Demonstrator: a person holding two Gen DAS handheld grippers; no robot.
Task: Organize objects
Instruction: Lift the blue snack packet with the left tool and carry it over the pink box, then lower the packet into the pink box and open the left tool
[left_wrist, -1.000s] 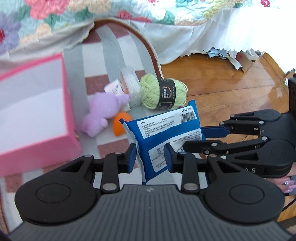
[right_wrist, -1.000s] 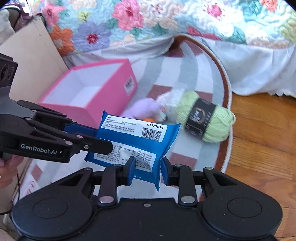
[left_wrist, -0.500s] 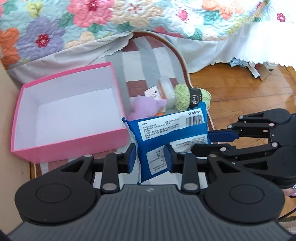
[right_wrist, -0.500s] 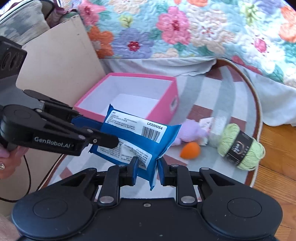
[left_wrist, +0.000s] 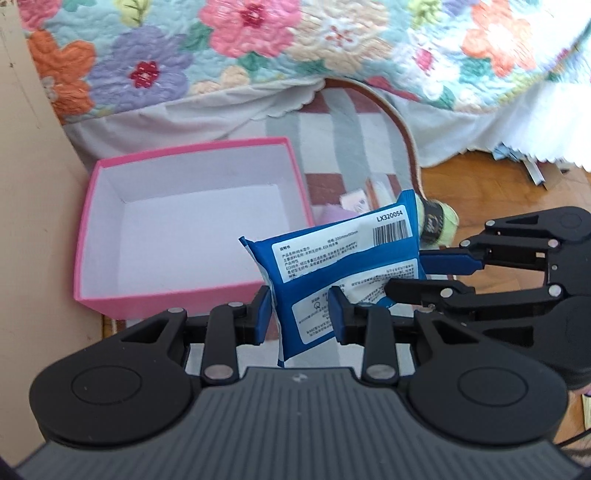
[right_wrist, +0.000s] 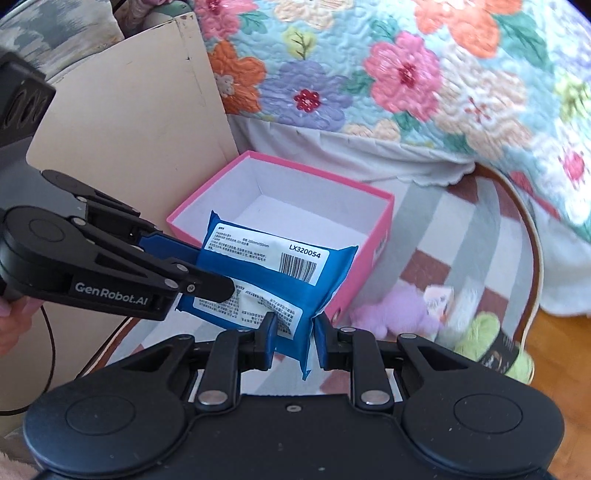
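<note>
Lifted blue packet (left_wrist: 343, 273) nearer pink box (left_wrist: 110, 295); left gripper (left_wrist: 300, 317), right gripper (right_wrist: 294, 334) both angled downward, clamped tight on it, right just closing.

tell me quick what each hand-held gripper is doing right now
Left hand-held gripper: shut on the blue plastic wipes packet.
Right hand-held gripper: just finished closing, shut on the same packet.

You are working in a home bedroom: a bed with a floral quilt (left_wrist: 258, 55) and white skirt overhangs a striped rug (right_wrist: 461, 229) on a wooden floor (left_wrist: 491, 192).
</note>
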